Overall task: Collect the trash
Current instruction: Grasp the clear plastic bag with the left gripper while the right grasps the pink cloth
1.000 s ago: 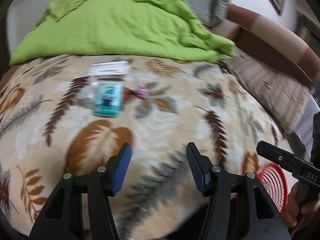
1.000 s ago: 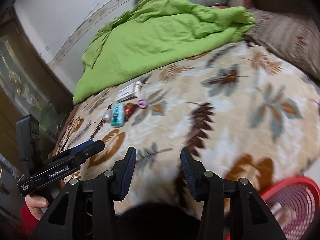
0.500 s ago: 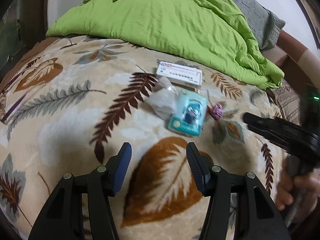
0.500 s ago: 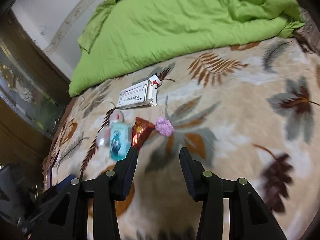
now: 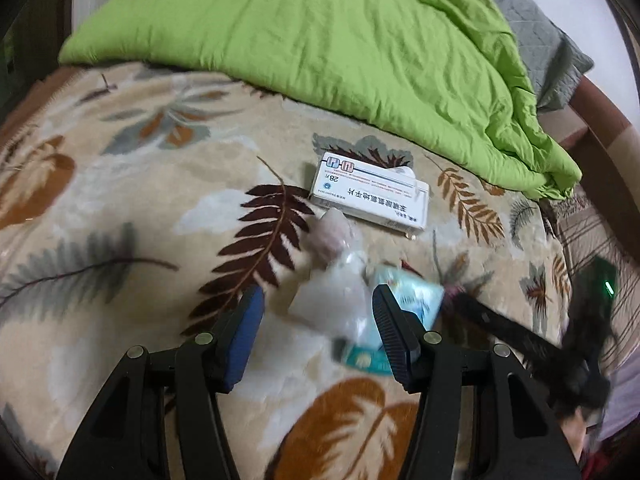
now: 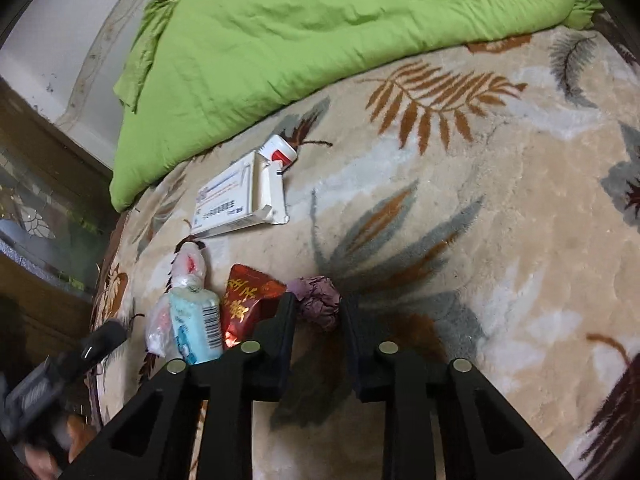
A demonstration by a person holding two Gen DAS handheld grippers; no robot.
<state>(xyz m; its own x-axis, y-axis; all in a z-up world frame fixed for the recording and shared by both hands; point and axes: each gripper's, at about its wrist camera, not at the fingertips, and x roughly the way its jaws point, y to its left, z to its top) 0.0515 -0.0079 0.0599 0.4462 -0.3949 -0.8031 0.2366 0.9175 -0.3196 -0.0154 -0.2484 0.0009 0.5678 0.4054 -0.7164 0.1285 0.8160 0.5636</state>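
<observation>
Trash lies in a small heap on the leaf-patterned blanket (image 6: 520, 208). My right gripper (image 6: 318, 298) is closing its jaws, and the crumpled purple paper ball (image 6: 320, 314) sits between the pads, touched on both sides. Left of the ball lie a red foil wrapper (image 6: 248, 300), a teal packet (image 6: 196, 328) and a clear plastic bag (image 6: 188, 268). My left gripper (image 5: 318, 294) hangs open just above the clear plastic bag (image 5: 340, 312), holding nothing. Its right finger partly covers the teal packet (image 5: 416, 300). A white medicine box (image 5: 372, 196) lies beyond.
A rumpled green quilt (image 5: 320, 48) covers the far side of the bed. A grey pillow (image 5: 552, 60) and the brown headboard (image 5: 600, 132) are at the right. A wooden cabinet (image 6: 36, 200) stands beside the bed's left edge. The blurred right gripper (image 5: 500, 328) reaches in close by.
Both grippers came down and in toward the trash heap. The right jaws narrowed around the purple ball. The red basket has left both views.
</observation>
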